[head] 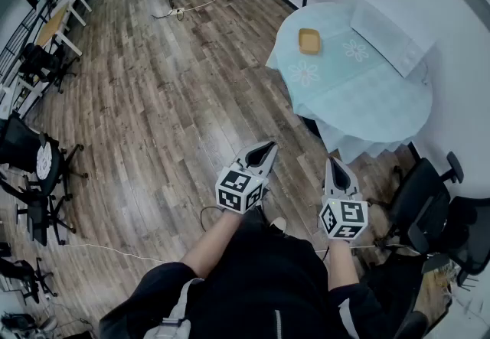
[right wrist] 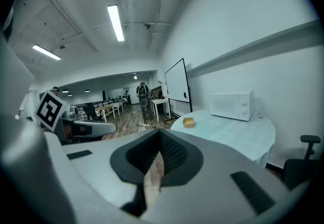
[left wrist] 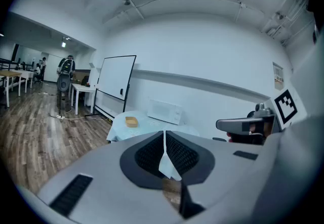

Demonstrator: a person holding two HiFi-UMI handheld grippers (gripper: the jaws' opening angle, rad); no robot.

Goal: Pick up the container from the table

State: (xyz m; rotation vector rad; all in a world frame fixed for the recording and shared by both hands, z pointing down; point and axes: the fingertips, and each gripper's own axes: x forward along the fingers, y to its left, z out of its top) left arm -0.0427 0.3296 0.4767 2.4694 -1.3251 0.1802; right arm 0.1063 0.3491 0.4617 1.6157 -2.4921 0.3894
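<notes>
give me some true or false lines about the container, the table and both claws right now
1. The container sits on the round table. True.
2. The left claw grips the container. False: it is shut on nothing, short of the table.
3. A microwave stands on the same table. True.
4. The right claw is wide open. False: its jaws are together, with nothing between them.
5. The container rests on top of the microwave. False: it lies apart from it, on the tablecloth.

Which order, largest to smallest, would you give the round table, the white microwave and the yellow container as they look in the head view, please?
1. round table, by far the largest
2. white microwave
3. yellow container, the smallest
All three sit similarly far away.
</notes>
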